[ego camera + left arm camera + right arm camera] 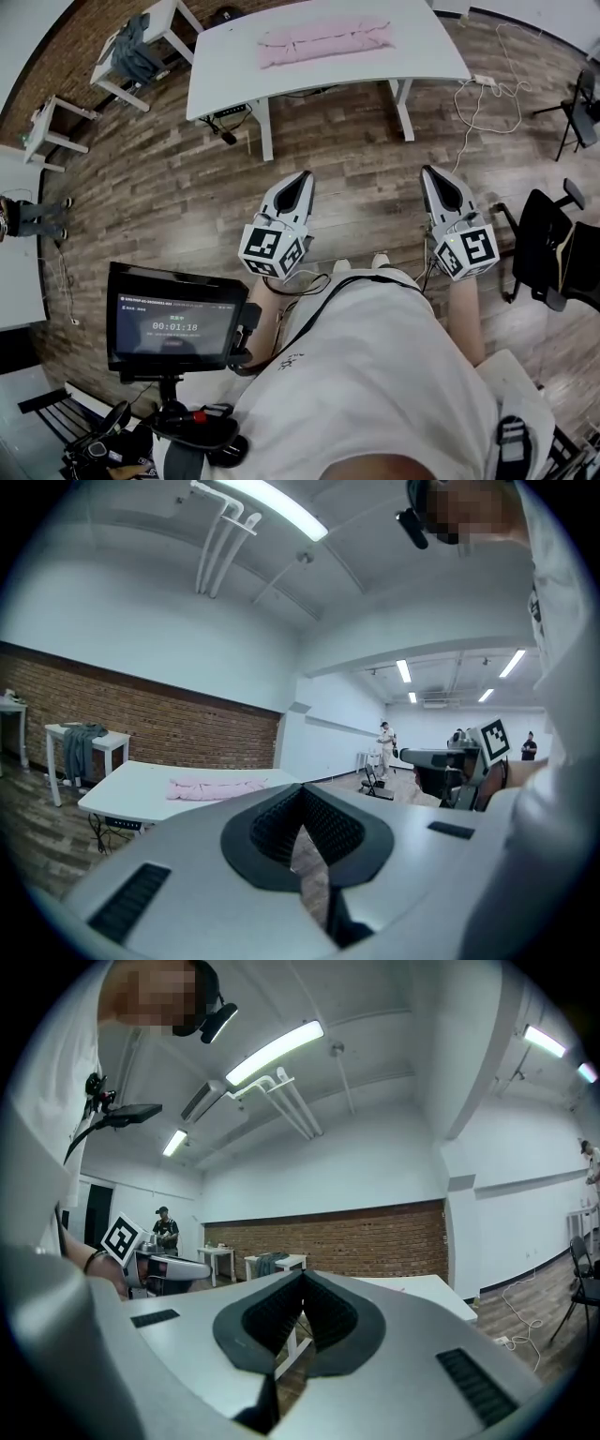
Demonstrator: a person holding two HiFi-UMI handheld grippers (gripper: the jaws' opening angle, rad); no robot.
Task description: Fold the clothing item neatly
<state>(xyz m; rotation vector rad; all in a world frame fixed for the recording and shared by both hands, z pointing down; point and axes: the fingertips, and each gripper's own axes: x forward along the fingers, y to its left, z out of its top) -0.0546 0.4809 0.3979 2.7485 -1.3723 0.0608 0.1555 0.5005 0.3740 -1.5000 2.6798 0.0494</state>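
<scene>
A pink garment point(324, 41) lies folded into a long strip on the white table point(225, 84) at the top of the head view. In the left gripper view the pink garment point(216, 787) shows on the white table point(131, 794) far ahead. My left gripper point(305, 178) and right gripper point(429, 174) are held level over the wooden floor, well short of the table. Both are shut with nothing between the jaws. In the right gripper view the table's point(431, 1290) edge shows past the closed jaws.
A monitor on a stand point(176, 323) is at my left. A black chair point(548, 246) stands to the right. A small white table with a grey cloth point(141, 52) is at the upper left. A power strip and cables point(487, 89) lie on the floor by the table's right legs. People stand far off point(386, 742).
</scene>
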